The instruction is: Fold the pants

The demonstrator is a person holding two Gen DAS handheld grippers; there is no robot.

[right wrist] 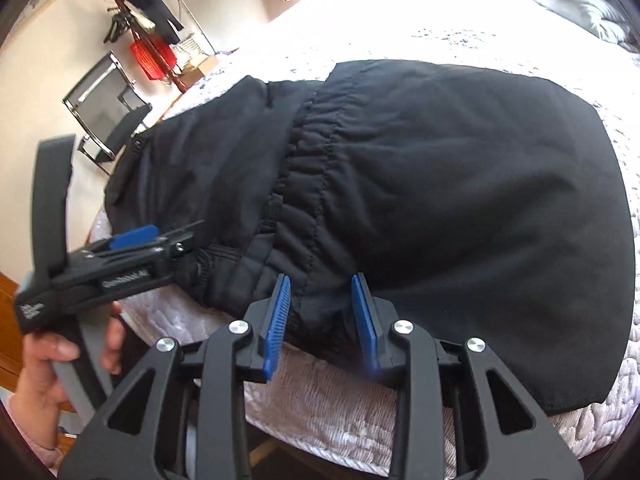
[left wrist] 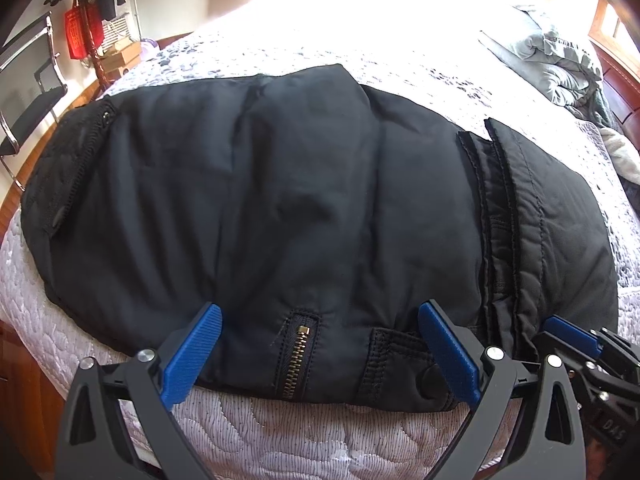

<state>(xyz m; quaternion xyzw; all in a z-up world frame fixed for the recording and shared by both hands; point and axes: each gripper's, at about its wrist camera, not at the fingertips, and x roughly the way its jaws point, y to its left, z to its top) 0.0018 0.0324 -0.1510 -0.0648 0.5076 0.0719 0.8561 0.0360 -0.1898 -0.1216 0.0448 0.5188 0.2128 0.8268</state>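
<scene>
Right wrist view: the right tongs (right wrist: 320, 322) stand narrowly open astride the pants' (right wrist: 460, 184) near edge, gripping nothing. The left tongs (left wrist: 320, 344) gape wide beside them. Closing now may pinch only the top layer, spoiling the fold.

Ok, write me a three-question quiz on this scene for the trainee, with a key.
1. True or false: the black pants lie spread on a quilted bed.
2. What lies between the open jaws of the left claw? A) a brass zipper B) a red bag C) a pillow
3. Fill in: the jaws of the right claw stand ____, with a bunch of pants fabric between them.

Key: 1 true; 2 A; 3 open.
</scene>
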